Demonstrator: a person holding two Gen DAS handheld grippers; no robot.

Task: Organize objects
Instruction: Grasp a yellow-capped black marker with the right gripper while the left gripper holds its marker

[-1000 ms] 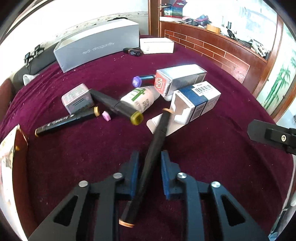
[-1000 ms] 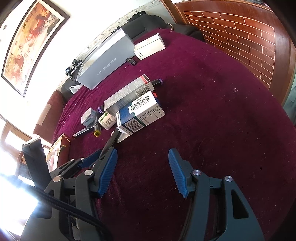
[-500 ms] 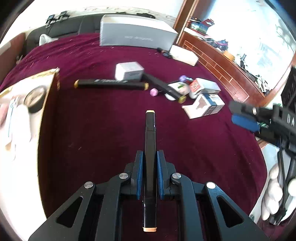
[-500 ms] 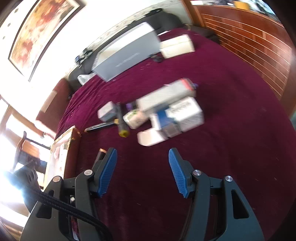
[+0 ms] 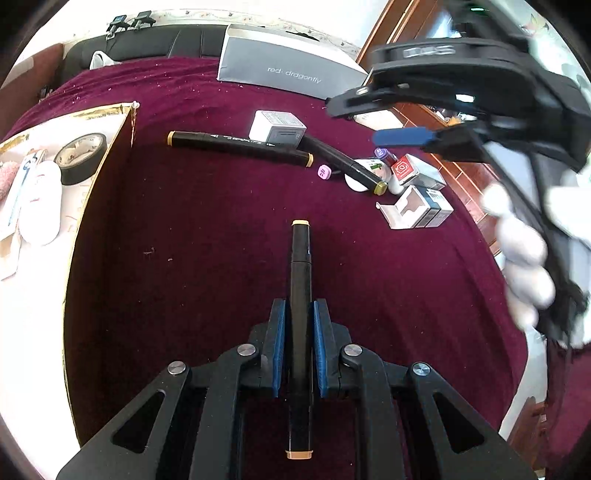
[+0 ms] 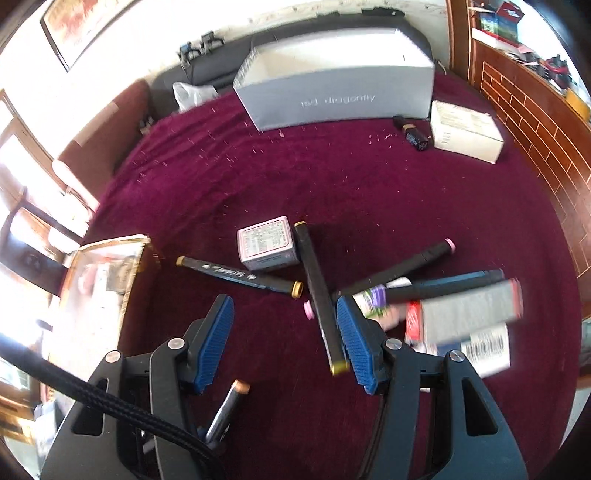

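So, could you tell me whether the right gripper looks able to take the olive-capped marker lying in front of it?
Probably yes. The right gripper is open, and the olive-capped marker lies between its jaws, close to the right one. Nothing covers the marker there, though the pink cap sits beside it.

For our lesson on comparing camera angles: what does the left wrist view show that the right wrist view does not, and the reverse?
Only the left wrist view shows the left hand-held gripper shut on a marker, the tape roll in the tray, and a gloved hand.

Only the right wrist view shows the painting, the open right hand-held gripper and a pink-capped marker.

Both show the grey box, the small cube box and the gold-capped marker on the maroon cloth.
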